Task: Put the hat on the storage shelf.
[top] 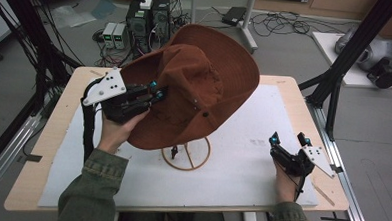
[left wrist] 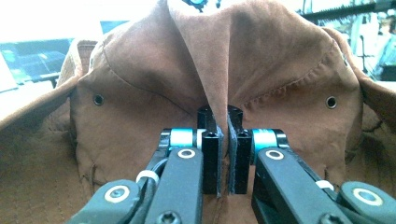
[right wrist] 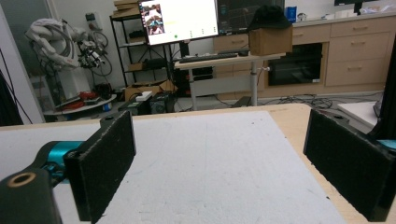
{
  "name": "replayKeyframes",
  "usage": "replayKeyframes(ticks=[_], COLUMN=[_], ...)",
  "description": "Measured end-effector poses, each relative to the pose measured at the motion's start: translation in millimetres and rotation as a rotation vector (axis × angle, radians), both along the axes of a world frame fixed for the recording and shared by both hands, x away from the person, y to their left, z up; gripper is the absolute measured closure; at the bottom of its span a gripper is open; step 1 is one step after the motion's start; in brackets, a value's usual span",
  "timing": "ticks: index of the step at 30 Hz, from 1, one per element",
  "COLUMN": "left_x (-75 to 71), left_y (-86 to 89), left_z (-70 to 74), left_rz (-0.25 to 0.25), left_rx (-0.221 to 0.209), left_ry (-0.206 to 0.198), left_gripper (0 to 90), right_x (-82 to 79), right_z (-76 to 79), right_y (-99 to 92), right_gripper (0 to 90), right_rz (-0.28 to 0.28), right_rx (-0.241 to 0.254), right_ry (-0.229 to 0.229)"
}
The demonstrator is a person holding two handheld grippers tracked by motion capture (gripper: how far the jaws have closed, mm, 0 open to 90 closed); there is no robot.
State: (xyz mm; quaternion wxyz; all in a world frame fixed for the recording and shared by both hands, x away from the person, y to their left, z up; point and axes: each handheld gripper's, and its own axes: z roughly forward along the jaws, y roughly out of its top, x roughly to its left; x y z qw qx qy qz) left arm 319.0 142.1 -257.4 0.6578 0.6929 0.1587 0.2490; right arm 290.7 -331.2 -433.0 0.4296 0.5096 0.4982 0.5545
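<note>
A brown wide-brimmed hat [top: 200, 85] hangs tilted above a thin wooden hat stand [top: 186, 154] on the table. My left gripper [top: 157, 95] is shut on the hat, pinching a fold of its crown from the left. In the left gripper view the brown fabric of the hat [left wrist: 149, 93] is squeezed into a ridge between the two pads [left wrist: 211, 158], with metal eyelets on either side. My right gripper [top: 288, 141] rests at the table's right front, open, with nothing between its black pads [right wrist: 105, 161].
A white mat [top: 262, 158] covers most of the wooden table [top: 64, 109]. Black frame posts stand at both sides. Computers and cables lie on the floor behind the table. The right gripper view shows a monitor [right wrist: 178, 21] and cabinets far off.
</note>
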Motion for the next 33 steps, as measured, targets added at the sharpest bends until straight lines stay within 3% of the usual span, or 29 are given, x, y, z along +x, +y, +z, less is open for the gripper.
replayKeyframes(ticks=[11,24,30,33], left_x=[6.1,8.4,9.4,8.9], left_y=[-6.9,-15.6,-16.4,-16.4], left_z=[-3.0,-1.9,-3.2,-3.7], left_rz=[-0.038,-0.052,-0.050,-0.027], left_rx=[0.086,0.190,0.192,0.176], left_ry=[0.073,0.115,0.117,0.105], left_gripper=[85.8,81.7,76.7,63.1], right_x=[-0.1,0.0,-0.2,-0.1], right_z=[0.0,-0.2,0.0,0.1], right_y=[0.1,-0.1,-0.1,-0.1], right_gripper=[8.4,8.4,8.4,8.4], right_rz=[0.001,0.002,0.001,0.001], right_rx=[-0.007,-0.010,-0.007,-0.002], right_ry=[0.000,0.000,0.001,-0.002])
